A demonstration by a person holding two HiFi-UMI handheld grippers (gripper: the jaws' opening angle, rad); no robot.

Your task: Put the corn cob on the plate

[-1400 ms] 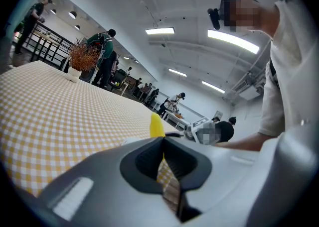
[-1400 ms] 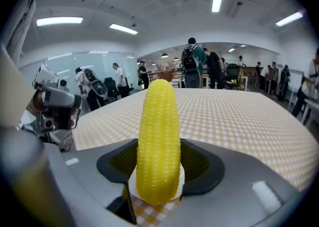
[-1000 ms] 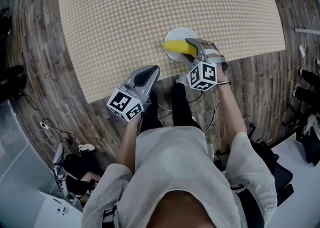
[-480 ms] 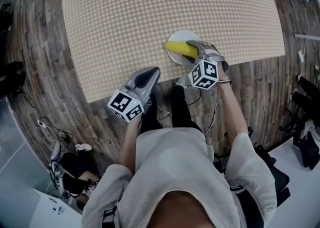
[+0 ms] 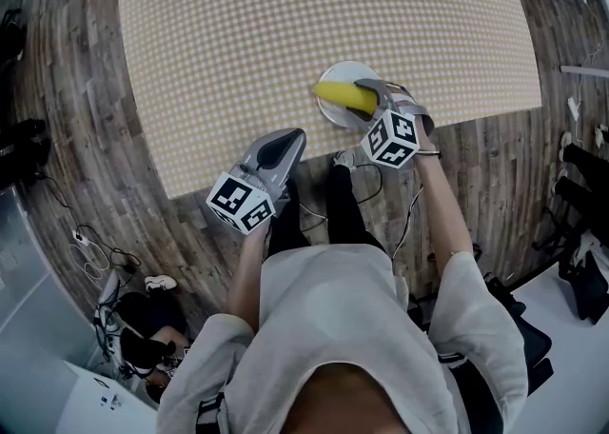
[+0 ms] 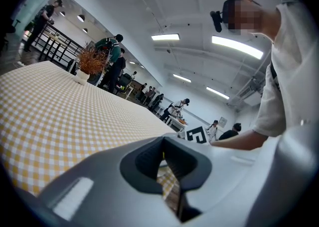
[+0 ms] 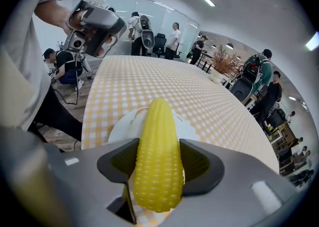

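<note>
Surface: a table under a yellow-and-white checked cloth [image 5: 285, 32] is seen from above, set on a wood-plank floor [image 5: 76, 156]; a large hall with ceiling strip lights is shown behind it in both gripper views.
Plate: a white round plate [image 5: 333, 75] is placed near the table's near edge, on the person's right; nothing but the cob is seen over it.
Corn cob: the yellow corn cob [image 5: 339, 93] is held over the plate, its pointed tip aimed away from the person; whether it rests on the plate cannot be told.
Right gripper: the right gripper [image 5: 369, 104] is angled steeply down, and its two jaws are clamped on the cob's thick end, one on each side.
Left gripper: the left gripper [image 5: 278, 148] is held just off the table's near edge, well apart from the plate; its jaws are drawn together to a narrow slit, and nothing is held between them.
Shown only from the head: the plate's place on the table and both grippers at once are given by the head view alone; the person's pale sleeves are seen there too.
Shown only from the right gripper: the cob's kernel rows and the grip on it are made plain.
Shown only from the left gripper: a potted plant [image 6: 91, 61] at the table's far end and standing people beyond are shown; the plate is not caught.
</note>
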